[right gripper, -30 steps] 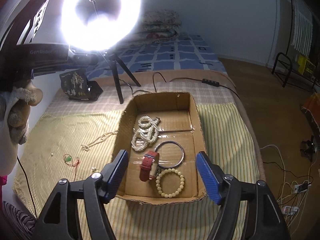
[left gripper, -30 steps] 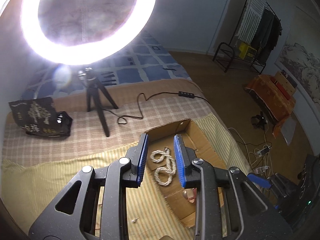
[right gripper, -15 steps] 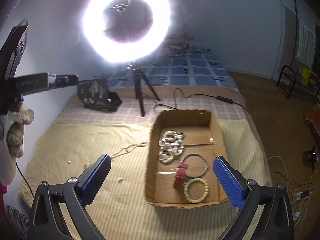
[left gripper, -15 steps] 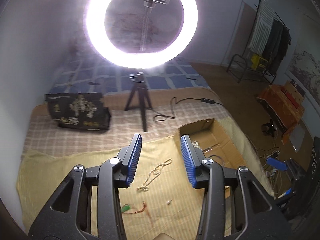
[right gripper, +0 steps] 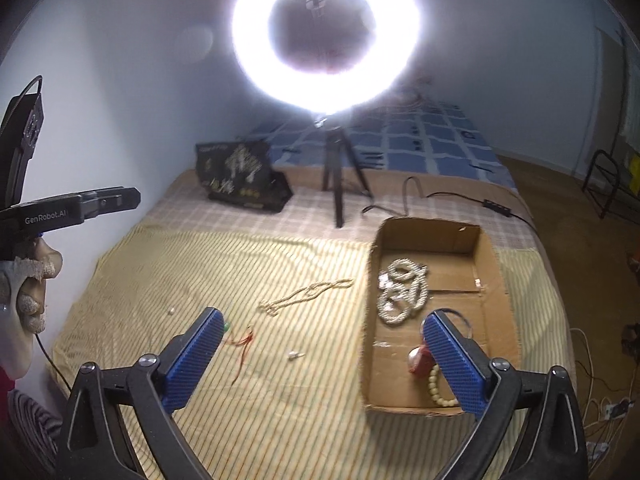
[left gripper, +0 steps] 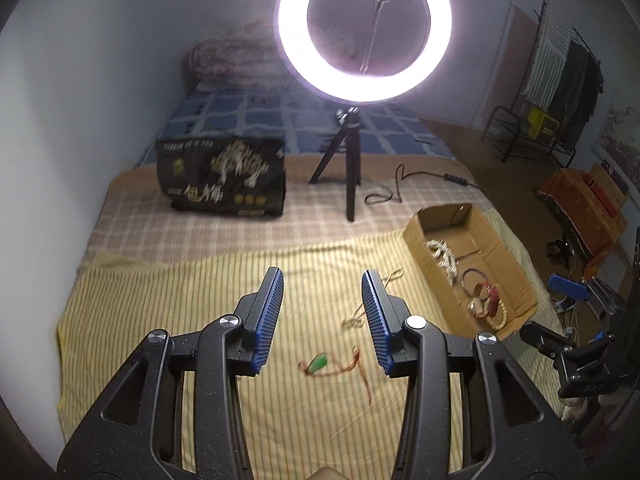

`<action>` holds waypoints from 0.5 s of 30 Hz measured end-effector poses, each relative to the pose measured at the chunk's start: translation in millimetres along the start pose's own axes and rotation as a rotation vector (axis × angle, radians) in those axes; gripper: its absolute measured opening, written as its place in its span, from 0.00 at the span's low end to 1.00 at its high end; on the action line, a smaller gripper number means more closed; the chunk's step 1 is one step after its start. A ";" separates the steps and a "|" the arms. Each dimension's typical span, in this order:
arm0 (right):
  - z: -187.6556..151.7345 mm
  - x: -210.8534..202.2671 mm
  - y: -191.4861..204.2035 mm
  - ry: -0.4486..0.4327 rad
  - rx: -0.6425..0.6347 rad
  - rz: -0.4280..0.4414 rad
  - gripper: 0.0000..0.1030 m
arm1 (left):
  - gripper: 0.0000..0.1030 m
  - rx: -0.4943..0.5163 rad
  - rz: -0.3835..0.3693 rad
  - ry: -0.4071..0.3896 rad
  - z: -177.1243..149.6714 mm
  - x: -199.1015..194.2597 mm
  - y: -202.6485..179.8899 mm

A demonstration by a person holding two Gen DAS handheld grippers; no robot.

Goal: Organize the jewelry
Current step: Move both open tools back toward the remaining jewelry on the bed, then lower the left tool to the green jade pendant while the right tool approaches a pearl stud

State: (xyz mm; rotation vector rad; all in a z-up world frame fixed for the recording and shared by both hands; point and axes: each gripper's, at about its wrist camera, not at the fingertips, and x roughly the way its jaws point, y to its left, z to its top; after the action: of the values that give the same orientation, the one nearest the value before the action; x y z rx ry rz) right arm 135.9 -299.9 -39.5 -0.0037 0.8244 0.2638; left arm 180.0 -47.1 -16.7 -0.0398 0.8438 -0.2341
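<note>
A cardboard box [right gripper: 490, 280] on the yellow striped cloth [right gripper: 160, 280] holds a coiled pearl necklace [right gripper: 402, 292], a dark bangle, a red watch [right gripper: 420, 360] and a bead bracelet [right gripper: 438, 390]. A thin pale chain [right gripper: 306, 294] lies on the cloth left of the box. A green pendant on a red cord [left gripper: 318, 364] and a small earring [right gripper: 294, 355] lie nearer. My left gripper [left gripper: 322, 312] is open and empty above the cloth, over the pendant area. My right gripper [right gripper: 320, 354] is wide open and empty, straddling the cloth and the box's near left corner.
A lit ring light on a tripod [left gripper: 352, 168] stands behind the cloth, its cable [left gripper: 420, 178] trailing right. A black printed bag [left gripper: 224, 176] sits at the back left. The wall is on the left. The bed edge drops off to the right of the box [left gripper: 512, 264].
Both grippers have pulled back and swung left, away from the box. The left gripper was over the pearl necklace in the box and now looks over the open cloth. Both stay open.
</note>
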 end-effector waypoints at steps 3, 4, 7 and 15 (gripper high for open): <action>-2.2 12.3 9.9 0.061 -0.007 0.041 0.90 | 0.40 -0.017 -0.003 0.032 -17.3 8.6 10.0; -2.9 15.7 10.8 0.074 -0.001 0.050 0.89 | 0.40 -0.020 -0.006 0.045 -22.4 12.8 13.0; -6.6 29.5 13.4 0.125 0.032 0.094 0.83 | 0.40 -0.031 -0.011 0.079 -37.2 23.6 20.3; -22.4 77.8 23.8 0.262 0.075 0.161 0.55 | 0.40 -0.075 -0.082 0.183 -58.2 59.8 38.9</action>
State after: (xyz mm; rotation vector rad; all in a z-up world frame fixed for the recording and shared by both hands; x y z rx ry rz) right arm 164.5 -261.3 -108.8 0.1005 1.0967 0.3890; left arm 182.4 -19.1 -104.4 -0.1249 1.0341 -0.2865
